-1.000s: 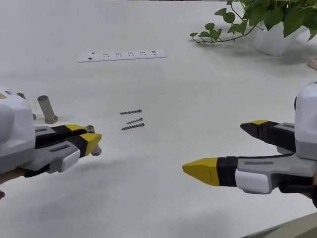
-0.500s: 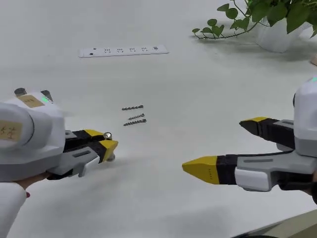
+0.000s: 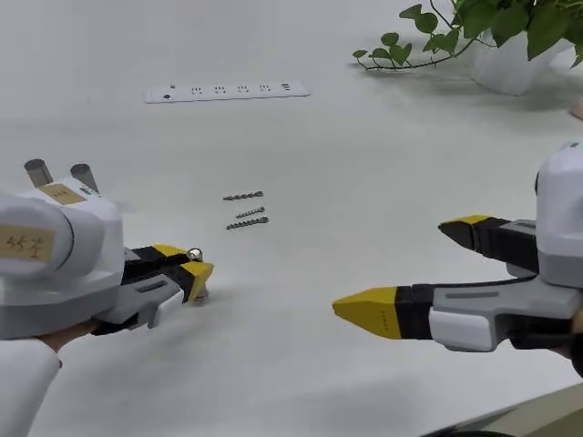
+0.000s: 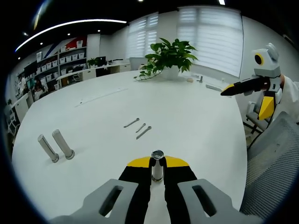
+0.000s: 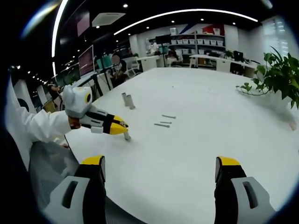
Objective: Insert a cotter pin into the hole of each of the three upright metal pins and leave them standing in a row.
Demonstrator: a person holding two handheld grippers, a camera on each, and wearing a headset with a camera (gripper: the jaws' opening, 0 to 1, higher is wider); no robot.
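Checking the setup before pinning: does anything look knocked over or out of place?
Nothing stands out. Two metal pins stand upright together, the third pin stands between the left gripper's shut jaws, and three cotter pins lie grouped.

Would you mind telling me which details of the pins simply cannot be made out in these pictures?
Held metal pin: in the head view the jaws of the left hand-held gripper cover its shaft; its hole is too small in the left gripper view.
Two standing metal pins: bases hidden behind that gripper's body in the head view.
Cotter pins: too small to tell their ends.
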